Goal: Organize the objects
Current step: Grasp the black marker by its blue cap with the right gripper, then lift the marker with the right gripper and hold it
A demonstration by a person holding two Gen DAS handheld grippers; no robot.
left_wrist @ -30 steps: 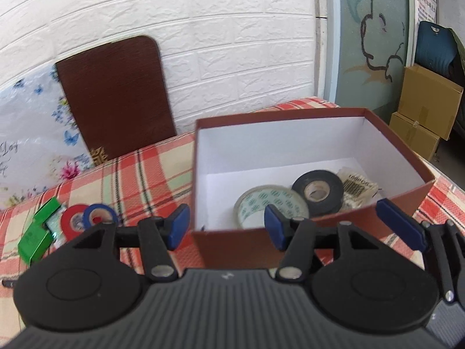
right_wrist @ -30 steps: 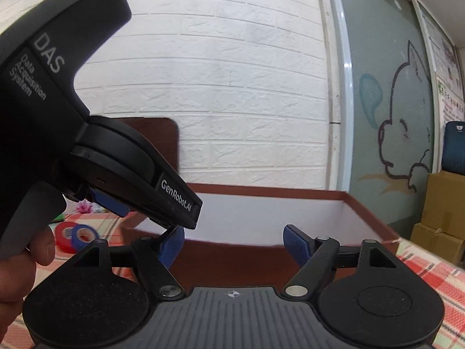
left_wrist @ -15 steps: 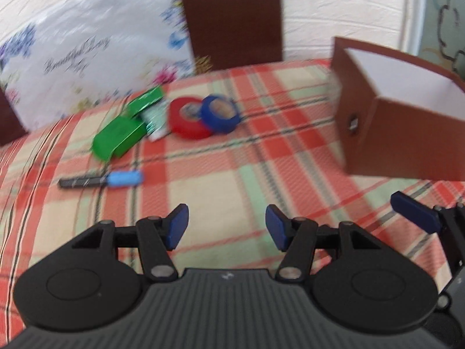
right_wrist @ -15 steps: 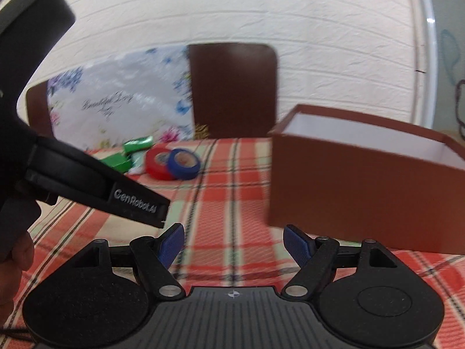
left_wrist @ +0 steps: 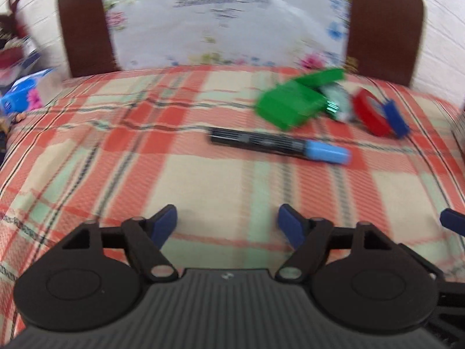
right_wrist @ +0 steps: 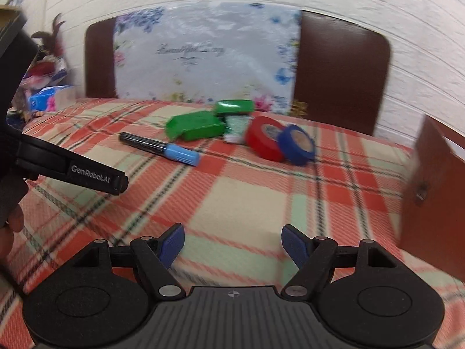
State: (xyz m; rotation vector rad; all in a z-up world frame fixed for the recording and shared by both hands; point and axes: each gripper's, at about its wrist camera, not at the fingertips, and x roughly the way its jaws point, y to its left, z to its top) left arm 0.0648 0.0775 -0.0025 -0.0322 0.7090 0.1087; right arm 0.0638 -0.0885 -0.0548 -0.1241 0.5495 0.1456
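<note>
- Far left, off the table's edge, sits a blurred blue packet (right_wrist: pixel 43 99); it looks like clutter, not part of the job.
- The left gripper (left_wrist: pixel 227 223) hangs over bare plaid tablecloth (left_wrist: pixel 203 186), its blue pads wide apart and nothing between them.
- The marker (left_wrist: pixel 279 144) lies ahead of that gripper and a little to its right, black barrel to the left, blue cap to the right. Its long axis runs nearly crosswise to the fingers' reach, so I'd judge the jaws would have to turn roughly a quarter turn, or come down over the barrel, to straddle it.
- Just behind the marker is the green box (left_wrist: pixel 290 104) with its lid flipped open, and a small pale packet (right_wrist: pixel 237 128) tucked against its right side.
- Next come the red tape roll (right_wrist: pixel 264 142) and the blue tape roll (right_wrist: pixel 298 145), leaning together on edge.
- The right gripper (right_wrist: pixel 233 245) is likewise spread wide and holding nothing, low over the cloth, well short of the things.
- At the far right stands the brown box (right_wrist: pixel 436 192), where I'd guess these belong.
- The left gripper seems the nearer to the marker; the right is closer to the tapes and the box.
</note>
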